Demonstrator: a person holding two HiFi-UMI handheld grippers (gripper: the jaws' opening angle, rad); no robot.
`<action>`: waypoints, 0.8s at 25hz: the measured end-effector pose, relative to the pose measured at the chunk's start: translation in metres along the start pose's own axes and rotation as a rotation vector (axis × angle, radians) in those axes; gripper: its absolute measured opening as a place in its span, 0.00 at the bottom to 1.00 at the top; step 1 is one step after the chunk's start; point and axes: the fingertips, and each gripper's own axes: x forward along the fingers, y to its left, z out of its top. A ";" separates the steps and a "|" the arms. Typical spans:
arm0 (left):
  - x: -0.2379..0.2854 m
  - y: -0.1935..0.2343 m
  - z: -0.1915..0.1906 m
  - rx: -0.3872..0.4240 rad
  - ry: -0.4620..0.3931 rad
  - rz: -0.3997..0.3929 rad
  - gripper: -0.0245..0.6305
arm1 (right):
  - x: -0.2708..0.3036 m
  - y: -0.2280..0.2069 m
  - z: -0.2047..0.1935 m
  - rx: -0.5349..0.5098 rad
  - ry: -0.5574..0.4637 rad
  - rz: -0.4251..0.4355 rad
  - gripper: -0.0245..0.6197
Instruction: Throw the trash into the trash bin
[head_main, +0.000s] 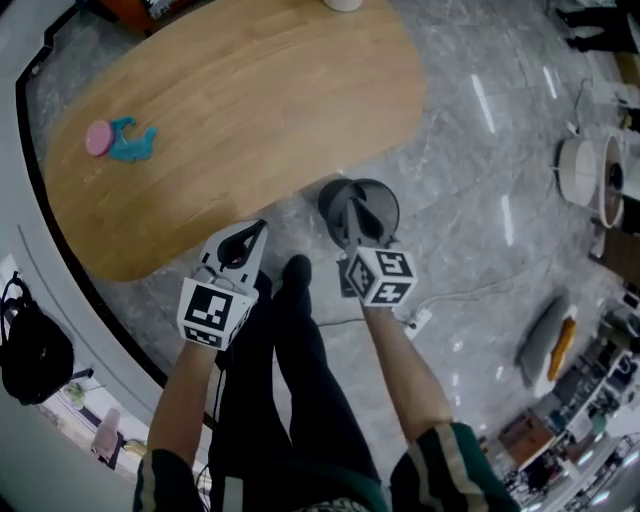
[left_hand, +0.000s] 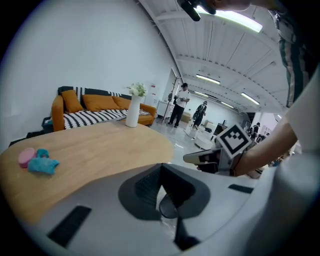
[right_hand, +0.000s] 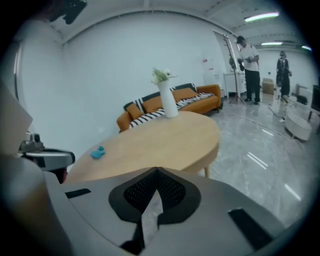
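Note:
On the oval wooden table (head_main: 250, 110) lie a pink round piece of trash (head_main: 98, 138) and a crumpled teal piece (head_main: 133, 143), near its left end. Both also show in the left gripper view, pink piece (left_hand: 26, 157) beside teal piece (left_hand: 42, 164). A dark round trash bin (head_main: 372, 194) stands on the floor by the table's near edge. My right gripper (head_main: 352, 220) hangs over the bin, jaws shut with nothing between them (right_hand: 156, 172). My left gripper (head_main: 260, 228) is at the table's edge, left of the bin, jaws shut and empty (left_hand: 160, 167).
A white vase (right_hand: 167, 100) with flowers stands at the table's far end. Behind it is an orange sofa (left_hand: 85, 105). Two people (right_hand: 248, 65) stand far off. A black backpack (head_main: 30, 350) lies at the left. A power strip (head_main: 418, 320) and cable lie on the floor.

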 end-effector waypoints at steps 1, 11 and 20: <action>-0.008 0.011 0.003 -0.014 -0.012 0.019 0.04 | 0.000 0.021 0.017 -0.018 -0.030 0.039 0.04; -0.089 0.108 0.022 -0.146 -0.105 0.215 0.04 | 0.014 0.177 0.110 -0.209 -0.139 0.277 0.04; -0.147 0.153 0.019 -0.199 -0.147 0.316 0.04 | 0.038 0.263 0.113 -0.316 -0.108 0.403 0.04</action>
